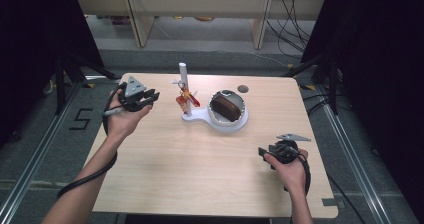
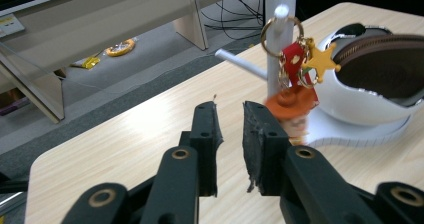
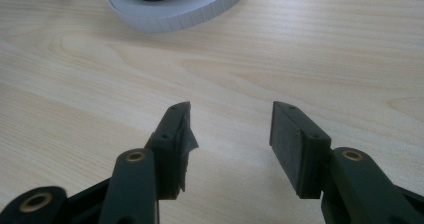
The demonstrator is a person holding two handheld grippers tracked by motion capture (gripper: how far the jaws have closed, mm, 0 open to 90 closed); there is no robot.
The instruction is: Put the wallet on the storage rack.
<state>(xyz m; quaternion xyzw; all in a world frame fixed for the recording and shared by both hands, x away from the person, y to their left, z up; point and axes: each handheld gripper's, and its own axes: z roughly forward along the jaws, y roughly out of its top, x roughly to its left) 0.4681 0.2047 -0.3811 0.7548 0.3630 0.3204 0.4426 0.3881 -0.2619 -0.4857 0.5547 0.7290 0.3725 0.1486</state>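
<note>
The wooden counter carries a white stand near its far middle: a round white bowl part with a brown zipped pouch inside, and beside it a white post that stands upright, its long axis vertical. A keychain hangs from a peg of the post, so its long axis points straight down: a gold ring on top, then a red tag and a gold star, then an orange charm lowest. The left gripper is just left of the post and aims toward the keychain; its jaws are a narrow gap apart, with nothing between them. The right gripper rests low at the near right of the counter, its jaws wide apart and empty.
</note>
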